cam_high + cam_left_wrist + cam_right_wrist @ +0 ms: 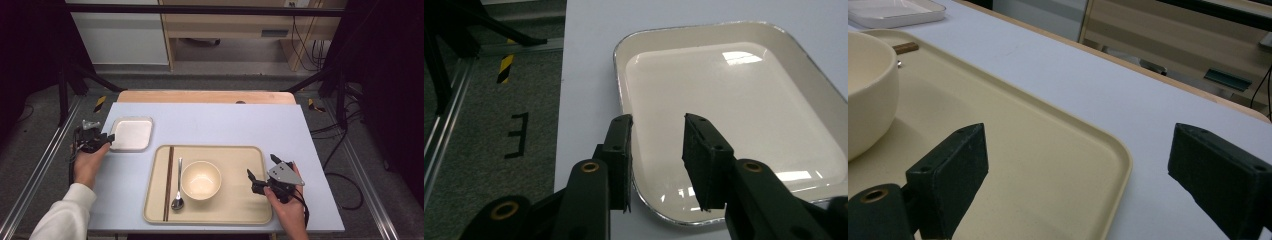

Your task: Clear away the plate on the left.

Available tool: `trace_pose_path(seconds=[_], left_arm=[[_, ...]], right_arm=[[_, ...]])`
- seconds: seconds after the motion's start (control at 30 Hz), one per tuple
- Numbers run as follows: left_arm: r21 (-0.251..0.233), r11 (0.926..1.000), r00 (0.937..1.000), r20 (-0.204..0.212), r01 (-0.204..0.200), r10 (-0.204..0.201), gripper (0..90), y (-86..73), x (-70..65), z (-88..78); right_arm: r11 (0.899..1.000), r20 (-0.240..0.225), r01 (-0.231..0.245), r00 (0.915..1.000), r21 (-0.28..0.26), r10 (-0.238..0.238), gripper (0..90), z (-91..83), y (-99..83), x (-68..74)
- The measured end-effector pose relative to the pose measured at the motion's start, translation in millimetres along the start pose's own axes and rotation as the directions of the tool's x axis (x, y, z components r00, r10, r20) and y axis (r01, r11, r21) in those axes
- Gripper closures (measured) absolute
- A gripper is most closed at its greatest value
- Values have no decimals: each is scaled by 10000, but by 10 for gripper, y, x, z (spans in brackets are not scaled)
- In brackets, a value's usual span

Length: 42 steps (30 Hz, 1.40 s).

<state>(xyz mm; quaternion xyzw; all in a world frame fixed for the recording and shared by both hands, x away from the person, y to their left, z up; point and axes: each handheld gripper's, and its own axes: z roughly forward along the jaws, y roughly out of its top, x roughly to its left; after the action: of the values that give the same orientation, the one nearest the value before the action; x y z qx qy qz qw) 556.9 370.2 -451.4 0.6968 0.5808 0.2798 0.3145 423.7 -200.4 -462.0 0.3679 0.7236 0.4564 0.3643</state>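
High view: left gripper (103, 139) at left edge of table (225, 120), jaw tips right at left rim of small white rectangular dish (132, 133); hand (89, 162) w/ white sleeve (65, 215) behind it. Dish sits on pale blue tabletop, just beyond top-left corner of beige tray (240, 200), apart from it.

Left gripper view: jaws partly spread, straddling dish's near-left rim (620, 75) – one pad outside over the tabletop, other inside over the dish floor. Gap still visible betw. pads and rim, so not pinching yet; can't tell if outer pad touches the rim.

Right gripper (261, 174) over right part of tray, held in right hand (287, 210), grey three-cornered plate on top. Right gripper view: jaws spread wide, nothing betw. them; left jaw over tray surface, right jaw over bare table past tray's corner (1120, 155).

On tray: cream bowl (201, 180) near centre, metal spoon (178, 192) just left of it, dark chopsticks (169, 182) lying lengthwise left of spoon, side by side
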Motion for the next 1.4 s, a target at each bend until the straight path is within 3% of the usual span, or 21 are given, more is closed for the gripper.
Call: trace_pose_path(seconds=[0.23, 0.6, 0.7, 0.93, 1.07, 1.23, 1.4], left_arm=[[301, 9987, 9991, 44, 414, -416, 706, -28, 30, 51], [276, 9989, 9990, -257, 367, -360, 729, -30, 19, 45], [388, 9979, 9981, -358, 520, -506, 726, -39, 29, 56], [626, 9942, 9961, -165, 871, -862, 735, -119, 67, 105], [634, 9918, 9938, 48, 1107, -1112, 792, -144, 92, 120], [570, 9926, 9941, -152, 1077, -1070, 826, -133, 74, 130], [455, 9908, 9918, -18, 1275, -1276, 856, -131, 79, 128]], right_arm=[[10000, 24, -52, 10000, 41, 52, 95, -3, -4, -12], [10000, -7, -63, 10000, 62, 63, 94, 3, -8, -13], [9999, -15, -59, 10000, 87, 60, 94, 4, -8, -11], [9999, -57, -55, 10000, 138, 56, 94, 12, -12, -6], [9999, -83, -6, 10000, 163, 8, 94, 16, -13, -4], [9998, -90, -25, 10000, 185, 27, 94, 20, -15, -5], [9998, -96, -30, 9999, 191, 32, 94, 23, -18, -8]])
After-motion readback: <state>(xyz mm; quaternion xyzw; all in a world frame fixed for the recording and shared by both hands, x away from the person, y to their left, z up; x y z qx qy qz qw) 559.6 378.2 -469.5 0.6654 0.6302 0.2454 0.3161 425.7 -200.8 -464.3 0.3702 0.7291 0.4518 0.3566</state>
